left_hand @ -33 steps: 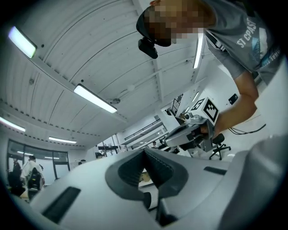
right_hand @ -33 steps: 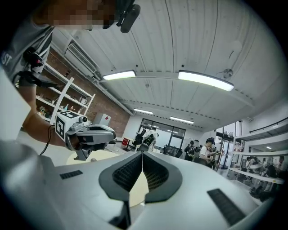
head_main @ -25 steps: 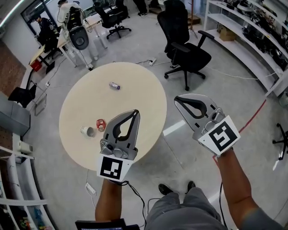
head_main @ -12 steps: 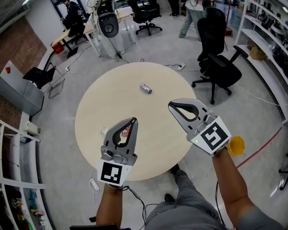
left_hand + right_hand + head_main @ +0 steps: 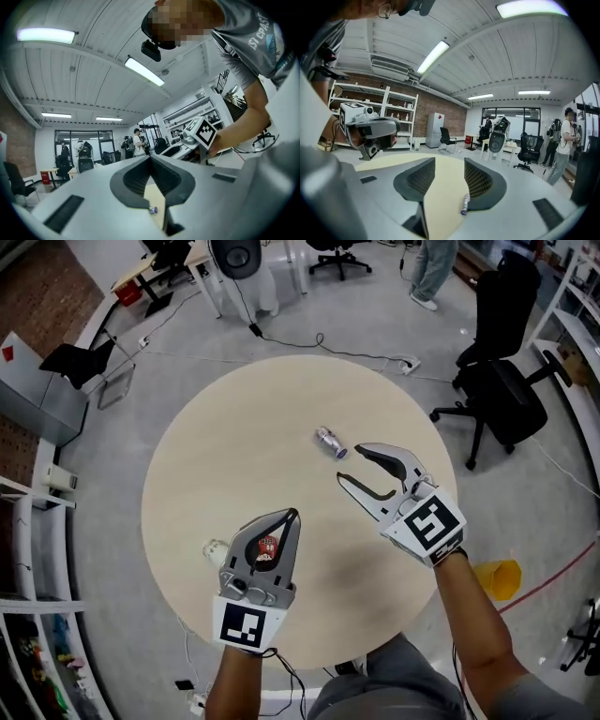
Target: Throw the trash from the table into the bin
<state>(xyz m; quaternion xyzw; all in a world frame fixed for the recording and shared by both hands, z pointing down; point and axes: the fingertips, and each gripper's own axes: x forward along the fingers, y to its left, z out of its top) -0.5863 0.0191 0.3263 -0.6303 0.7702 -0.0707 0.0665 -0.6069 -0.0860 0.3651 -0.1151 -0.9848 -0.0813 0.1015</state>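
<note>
Forearms (image 5: 473, 615) extended over table (image 5: 234, 465), right hand-held gripper (image 5: 349, 464) jaws just opening, empty

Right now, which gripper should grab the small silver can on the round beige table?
Probably right. The right gripper, jaws just opening with nothing between them, is beside the small silver can; the shut left gripper is farther back.

A shared office-lab: a black swivel chair (image 5: 506, 390) at upper right, desks (image 5: 169, 266) at the top, shelves (image 5: 23, 615) at lower left, a round table (image 5: 234, 456) on concrete floor (image 5: 122, 427).
</note>
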